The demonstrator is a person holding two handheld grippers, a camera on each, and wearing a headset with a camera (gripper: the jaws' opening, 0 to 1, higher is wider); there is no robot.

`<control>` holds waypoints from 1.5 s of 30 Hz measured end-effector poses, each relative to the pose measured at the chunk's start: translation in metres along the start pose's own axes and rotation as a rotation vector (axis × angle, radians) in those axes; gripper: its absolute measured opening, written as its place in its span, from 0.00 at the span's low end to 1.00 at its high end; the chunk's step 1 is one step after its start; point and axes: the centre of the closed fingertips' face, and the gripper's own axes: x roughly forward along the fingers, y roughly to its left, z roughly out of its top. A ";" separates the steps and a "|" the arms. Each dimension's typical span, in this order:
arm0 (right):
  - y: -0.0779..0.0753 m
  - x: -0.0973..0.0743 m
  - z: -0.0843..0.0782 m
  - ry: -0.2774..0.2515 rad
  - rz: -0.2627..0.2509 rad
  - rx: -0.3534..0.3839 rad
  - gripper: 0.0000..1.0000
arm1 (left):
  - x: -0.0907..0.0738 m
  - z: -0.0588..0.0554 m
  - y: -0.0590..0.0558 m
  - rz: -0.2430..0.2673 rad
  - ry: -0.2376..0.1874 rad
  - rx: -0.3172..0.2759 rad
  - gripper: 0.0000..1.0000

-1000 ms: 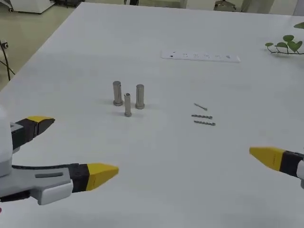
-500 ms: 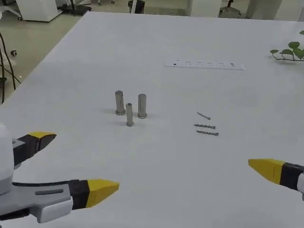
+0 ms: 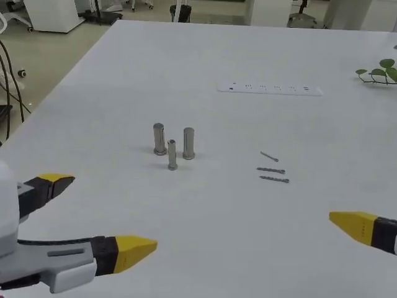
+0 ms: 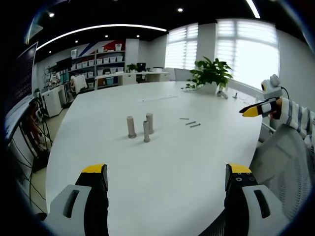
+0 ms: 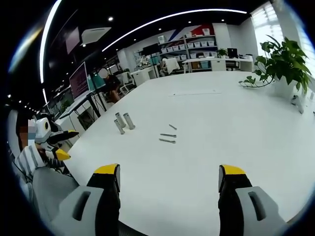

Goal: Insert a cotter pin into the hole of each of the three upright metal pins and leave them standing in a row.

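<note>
Three grey cylindrical metal pins (image 3: 172, 154) stand upright on the wide white table (image 3: 124, 74), bunched in a tight triangle: two side by side at the back and one in front, between them and nearer the person. In the left gripper view the same cluster (image 4: 146, 131) shows near the middle of the tabletop.

Three thin silver cotter pins (image 3: 271, 170) lie flat on the table to the right of the upright pins, well apart from them. Two lie roughly parallel, one behind the other, and the farthest is angled. They touch neither the upright pins nor a gripper.

The left gripper (image 3: 93, 214) hangs on the near side of the upright pins and to their left, well short of them. Its yellow-tipped jaws are spread wide with nothing between them, as its own view (image 4: 166, 169) confirms.

The right gripper (image 5: 169, 170) hovers on the near side of the upright pins and far to their right, past the cotter pins. Its jaws are also spread wide and empty.

A flat white power strip (image 3: 270, 89) lies beyond the upright pins, to their right, and a green leafy plant (image 3: 381, 69) stands farther right
</note>
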 end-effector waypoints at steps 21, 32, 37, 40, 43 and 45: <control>-0.002 -0.002 0.001 0.001 -0.010 0.001 0.80 | 0.001 0.005 0.004 -0.004 0.003 0.011 0.99; -0.004 -0.006 0.003 -0.005 -0.012 -0.002 0.80 | 0.001 0.007 0.004 -0.006 0.001 0.017 0.99; -0.005 -0.006 0.000 0.001 -0.013 -0.003 0.79 | 0.002 0.004 0.003 -0.012 0.013 0.019 0.99; -0.006 -0.007 -0.002 0.005 -0.020 -0.005 0.79 | 0.002 0.002 0.003 -0.015 0.020 0.019 0.99; -0.007 -0.007 -0.002 0.003 -0.019 -0.003 0.79 | 0.002 0.004 0.003 -0.017 0.014 0.020 0.99; -0.008 -0.008 -0.002 0.002 -0.022 -0.003 0.79 | 0.003 0.005 0.003 -0.018 0.013 0.019 0.99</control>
